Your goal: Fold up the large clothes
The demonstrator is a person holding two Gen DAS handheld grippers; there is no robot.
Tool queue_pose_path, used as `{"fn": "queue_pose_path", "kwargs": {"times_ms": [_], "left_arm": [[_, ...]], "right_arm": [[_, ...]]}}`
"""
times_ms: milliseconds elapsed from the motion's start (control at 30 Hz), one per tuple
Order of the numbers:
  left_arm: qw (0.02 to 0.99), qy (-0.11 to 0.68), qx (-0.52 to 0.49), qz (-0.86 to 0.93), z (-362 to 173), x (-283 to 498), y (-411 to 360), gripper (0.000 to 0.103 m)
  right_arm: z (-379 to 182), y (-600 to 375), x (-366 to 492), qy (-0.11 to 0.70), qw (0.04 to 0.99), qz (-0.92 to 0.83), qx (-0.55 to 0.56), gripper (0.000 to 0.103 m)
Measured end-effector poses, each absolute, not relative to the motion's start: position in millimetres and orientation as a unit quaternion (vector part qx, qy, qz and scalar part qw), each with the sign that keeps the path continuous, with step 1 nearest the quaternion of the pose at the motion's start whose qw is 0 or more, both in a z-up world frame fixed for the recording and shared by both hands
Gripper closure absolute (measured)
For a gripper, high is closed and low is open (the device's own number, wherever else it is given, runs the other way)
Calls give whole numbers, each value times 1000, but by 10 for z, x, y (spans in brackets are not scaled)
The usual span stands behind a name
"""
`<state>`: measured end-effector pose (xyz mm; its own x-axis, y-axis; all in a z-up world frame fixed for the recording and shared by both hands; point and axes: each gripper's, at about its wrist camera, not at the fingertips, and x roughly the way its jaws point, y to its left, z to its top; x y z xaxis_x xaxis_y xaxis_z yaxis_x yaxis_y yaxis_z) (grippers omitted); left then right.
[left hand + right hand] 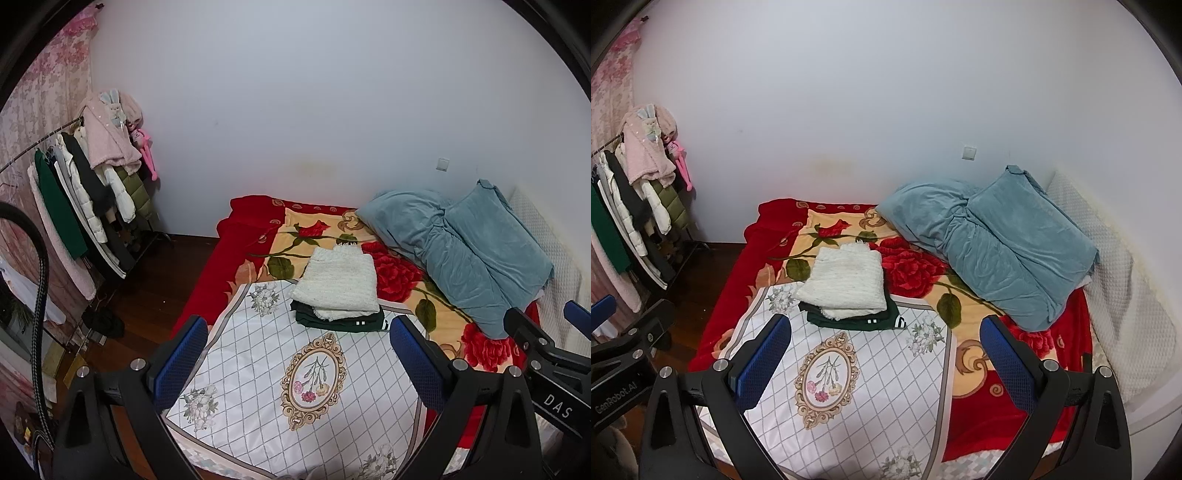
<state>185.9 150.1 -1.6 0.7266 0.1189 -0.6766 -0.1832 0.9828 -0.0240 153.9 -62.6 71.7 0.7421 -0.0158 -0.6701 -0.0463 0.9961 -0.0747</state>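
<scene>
1. Bed (997, 417): covered by a red blanket with a rose pattern. A white quilted cloth (258, 369) printed with a lattice and an ornate oval flower medallion lies flat over its near part.
2. Folded clothes: a white knitted garment (338, 286) lies folded on top of a folded dark green garment (343, 321). The stack of two sits at the far edge of the white cloth, partly over the rose blanket. The green piece shows white stripes at its near right corner.
3. Blue bedding (993, 240): a rumpled teal bundle lies on the far right of the bed, just beside the stack but apart from it, against a white textured headboard panel (1115, 295).
4. Clothes rack (74, 192): stands at the left wall and carries hanging garments, among them a green one, white padded jackets, a black one and a pink fleece on top. A pink toy hangs at its far end.
5. Left gripper (299, 354): held above the near part of the white cloth, pointed towards the stack. Jaws stand wide apart; nothing is between the blue pads.
6. Right gripper (882, 350): held at like height beside the left one, over the same cloth. Jaws wide apart and empty.
7. Each gripper shows at the edge of the other's view; neither touches any fabric.
</scene>
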Motion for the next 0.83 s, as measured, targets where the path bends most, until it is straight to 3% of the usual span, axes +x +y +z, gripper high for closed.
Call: {"fn": "queue_pose_path", "kwargs": {"times_ms": [833], "left_arm": [[931, 354, -46, 82, 108, 1698, 1471, 2]], "right_arm": [[759, -648, 1462, 354, 934, 8, -42, 0]]}}
